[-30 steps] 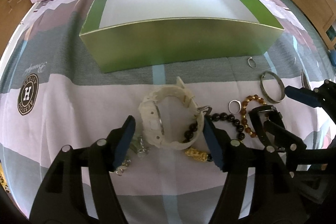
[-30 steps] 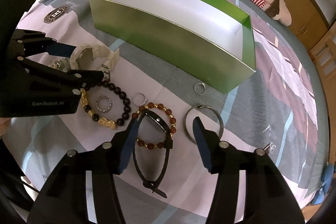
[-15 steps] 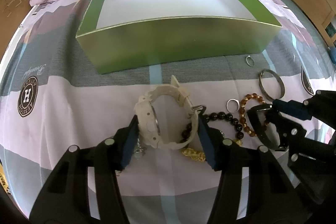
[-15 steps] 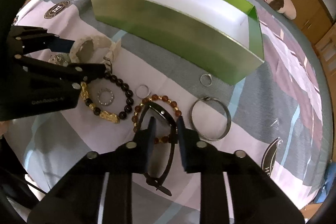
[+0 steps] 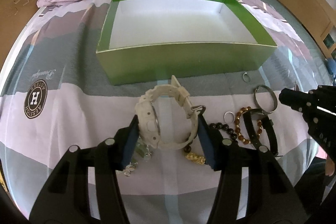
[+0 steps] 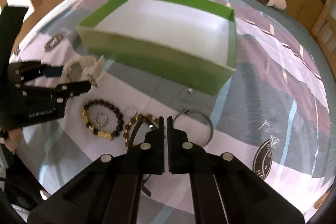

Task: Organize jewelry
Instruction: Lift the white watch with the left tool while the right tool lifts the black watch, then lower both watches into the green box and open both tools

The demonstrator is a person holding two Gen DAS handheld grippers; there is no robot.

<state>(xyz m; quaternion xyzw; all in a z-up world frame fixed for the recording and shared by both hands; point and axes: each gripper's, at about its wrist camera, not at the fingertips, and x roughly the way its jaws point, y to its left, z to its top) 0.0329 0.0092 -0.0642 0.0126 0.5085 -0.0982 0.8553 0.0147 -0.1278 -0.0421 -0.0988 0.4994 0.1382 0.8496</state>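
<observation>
Both of my grippers have closed in over the last second: my right gripper [image 6: 164, 119] has just clamped its jaws together, and between the tips I can make out the black watch [image 6: 152, 125] lying through the amber bead bracelet [image 6: 134, 121], so I judge I have it pinched by its case, though motion blur keeps me from being sure. My left gripper [image 5: 168, 131] stands about half open with the white watch [image 5: 168, 117] between its blue pads; both pads look to be touching the strap loop. Its band runs across from pad to pad, the dial on the left side. Beyond my left fingers, straight ahead and close, is the green box [image 5: 184, 60], empty, its long wall facing me. From my right fingers the green box lies ahead and slightly left, with the silver bangle [image 6: 201, 123] and a small ring [image 6: 187, 93] in between. My left hand is the nearer to it.
</observation>
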